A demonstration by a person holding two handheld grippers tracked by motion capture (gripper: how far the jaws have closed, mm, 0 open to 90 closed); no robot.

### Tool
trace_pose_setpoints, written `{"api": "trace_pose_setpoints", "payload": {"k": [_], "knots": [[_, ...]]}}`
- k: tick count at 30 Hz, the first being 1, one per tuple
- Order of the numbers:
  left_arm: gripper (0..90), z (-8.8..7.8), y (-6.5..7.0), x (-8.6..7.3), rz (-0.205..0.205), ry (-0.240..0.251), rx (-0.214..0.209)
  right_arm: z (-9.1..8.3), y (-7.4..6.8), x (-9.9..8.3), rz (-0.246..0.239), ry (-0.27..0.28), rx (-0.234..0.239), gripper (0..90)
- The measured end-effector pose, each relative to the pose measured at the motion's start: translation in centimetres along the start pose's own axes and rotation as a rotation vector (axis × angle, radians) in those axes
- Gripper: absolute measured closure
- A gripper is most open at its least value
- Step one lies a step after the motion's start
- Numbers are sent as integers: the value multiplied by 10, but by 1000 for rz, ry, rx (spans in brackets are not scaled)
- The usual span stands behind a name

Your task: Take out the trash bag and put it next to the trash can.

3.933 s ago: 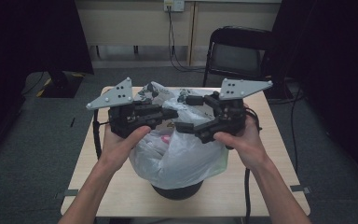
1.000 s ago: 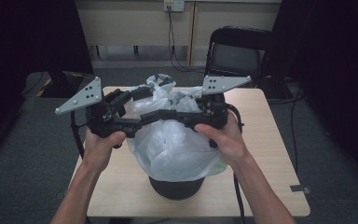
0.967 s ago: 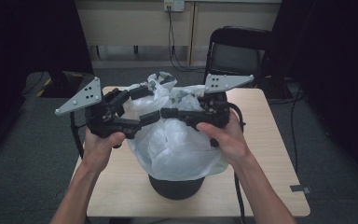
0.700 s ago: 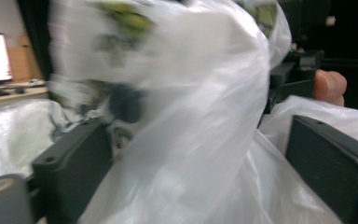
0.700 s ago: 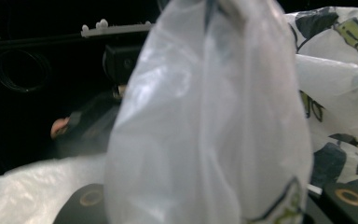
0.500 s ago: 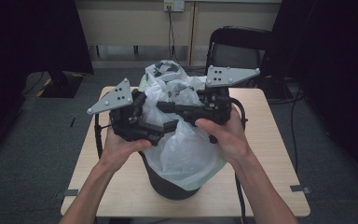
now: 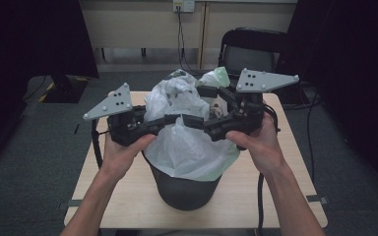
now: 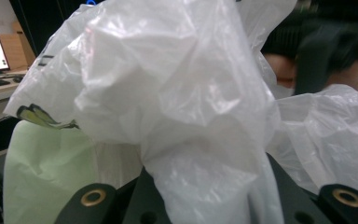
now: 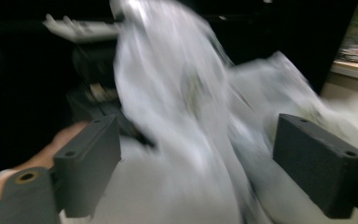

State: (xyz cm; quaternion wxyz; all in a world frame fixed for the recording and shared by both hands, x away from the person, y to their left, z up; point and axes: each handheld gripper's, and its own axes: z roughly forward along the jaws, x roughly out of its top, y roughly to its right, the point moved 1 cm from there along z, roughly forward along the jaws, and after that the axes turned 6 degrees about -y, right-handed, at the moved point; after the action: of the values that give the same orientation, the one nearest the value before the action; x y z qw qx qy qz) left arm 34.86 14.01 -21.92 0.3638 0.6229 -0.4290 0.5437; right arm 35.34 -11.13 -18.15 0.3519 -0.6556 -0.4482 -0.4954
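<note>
2 hand-held grippers meet over 1 translucent white plastic bag [image 7: 187, 142] lining a dark round bin [image 7: 184, 189], which stands at the middle of the light wooden table [image 7: 295, 196], toward its near edge. Left gripper [image 7: 170, 120]: jaws just closed, clenched on a gathered fold of bag. Right gripper [image 7: 192, 120]: jaws just opened, released, film loose between them.

Dim, dark-edged high view with soft overhead light on the pale wooden table [image 7: 295, 162]. Sharp up close on the crinkled white plastic bag [image 8: 177, 93]; heavily motion-blurred in the right gripper view.
</note>
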Motion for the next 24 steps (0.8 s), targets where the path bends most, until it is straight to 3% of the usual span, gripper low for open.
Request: {"api": "trace_pose_setpoints", "payload": {"k": [5, 8, 12, 13, 15, 19, 24], "knots": [[821, 1, 1, 9, 13, -2, 0, 11, 3, -11, -7, -38, 99, 118], [821, 6, 2, 13, 13, -16, -3, 24, 1, -16, -1, -75, 133, 14], [823, 8, 3, 16, 4, -2, -41, 38, -2, -20, -42, -144, 74, 6], [824, 8, 3, 17, -4, 6, -56, 40, -2, -21, -52, -151, 66, 39], [827, 8, 2, 18, -8, 14, -63, 41, 2, -21, -59, -157, 62, 187], [835, 9, -1, 17, -23, 18, -79, 46, 8, -23, -49, -157, 97, 295], [796, 7, -5, 13, -38, 33, -81, 49, 8, -24, -54, -158, 108, 686]]}}
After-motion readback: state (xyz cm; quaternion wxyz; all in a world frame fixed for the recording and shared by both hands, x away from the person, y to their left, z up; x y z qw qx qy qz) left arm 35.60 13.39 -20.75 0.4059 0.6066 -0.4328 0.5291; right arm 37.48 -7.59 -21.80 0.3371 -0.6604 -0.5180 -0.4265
